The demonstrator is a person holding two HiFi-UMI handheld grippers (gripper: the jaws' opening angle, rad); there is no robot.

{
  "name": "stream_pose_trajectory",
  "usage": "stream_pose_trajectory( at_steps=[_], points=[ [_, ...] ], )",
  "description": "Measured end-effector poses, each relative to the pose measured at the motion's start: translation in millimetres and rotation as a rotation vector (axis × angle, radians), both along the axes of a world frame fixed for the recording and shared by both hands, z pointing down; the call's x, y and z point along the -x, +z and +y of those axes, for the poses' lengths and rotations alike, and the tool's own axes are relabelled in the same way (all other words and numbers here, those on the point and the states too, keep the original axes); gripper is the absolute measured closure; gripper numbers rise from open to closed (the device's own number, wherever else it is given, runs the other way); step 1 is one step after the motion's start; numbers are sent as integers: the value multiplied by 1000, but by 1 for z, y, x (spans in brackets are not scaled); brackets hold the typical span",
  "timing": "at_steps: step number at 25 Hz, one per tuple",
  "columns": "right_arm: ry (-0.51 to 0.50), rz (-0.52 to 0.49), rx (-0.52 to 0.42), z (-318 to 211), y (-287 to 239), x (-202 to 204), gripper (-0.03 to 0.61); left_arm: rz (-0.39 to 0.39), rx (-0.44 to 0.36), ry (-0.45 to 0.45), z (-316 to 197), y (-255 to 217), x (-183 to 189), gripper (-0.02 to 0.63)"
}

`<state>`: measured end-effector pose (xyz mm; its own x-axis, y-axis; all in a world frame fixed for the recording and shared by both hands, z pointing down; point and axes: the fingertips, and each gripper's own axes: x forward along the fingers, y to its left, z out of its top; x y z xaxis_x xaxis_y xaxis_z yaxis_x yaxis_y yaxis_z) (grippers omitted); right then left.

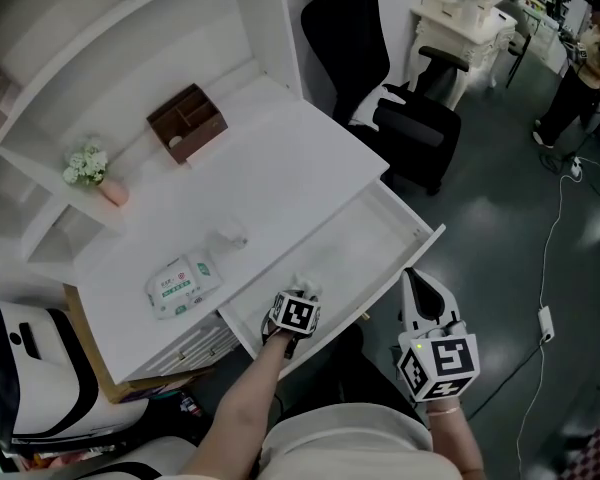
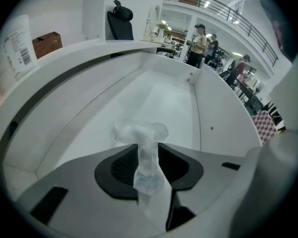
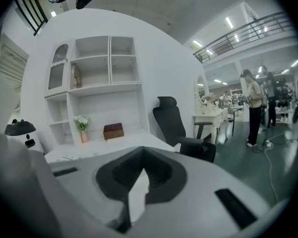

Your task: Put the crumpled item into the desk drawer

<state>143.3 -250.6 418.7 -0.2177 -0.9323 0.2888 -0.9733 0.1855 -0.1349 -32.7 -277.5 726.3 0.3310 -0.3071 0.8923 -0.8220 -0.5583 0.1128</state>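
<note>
The crumpled item [image 2: 141,133], a wad of clear thin plastic, stands between the jaws of my left gripper [image 2: 148,148] above the floor of the open white desk drawer [image 2: 164,98]. The jaws stand apart beside it and do not pinch it. In the head view the left gripper [image 1: 296,300] reaches over the drawer's front rim [image 1: 325,340], and the wad [image 1: 306,287] shows at its tip inside the drawer. My right gripper [image 1: 413,276] hangs to the right of the drawer, outside it. Its pads meet in the right gripper view [image 3: 143,171], with nothing held.
On the white desk top [image 1: 280,168] lie a pack of wipes [image 1: 182,284], a small clear object [image 1: 230,236], a brown wooden box [image 1: 187,121] and a flower vase [image 1: 93,173]. A black office chair [image 1: 420,133] stands right of the desk. People stand far back right.
</note>
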Motion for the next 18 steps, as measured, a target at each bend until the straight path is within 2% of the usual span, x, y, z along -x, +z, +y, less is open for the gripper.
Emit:
stream_pose_trajectory(
  at_steps=[3,7,11,18],
  points=[
    [-6,0,0,1,-1,2,577,18,-13,-20,0,-6,3,485],
    [-19,-6,-4,2,0,8,577,36,-87,-43,-9,-27,10,477],
    [-37,-13,-6,5,0,16,577,91,-132,-73,-11,-50,12,492],
    [-61,-23,-15,11,-2,32,577,139,-244,-95,-13,-99,16,509]
  ],
)
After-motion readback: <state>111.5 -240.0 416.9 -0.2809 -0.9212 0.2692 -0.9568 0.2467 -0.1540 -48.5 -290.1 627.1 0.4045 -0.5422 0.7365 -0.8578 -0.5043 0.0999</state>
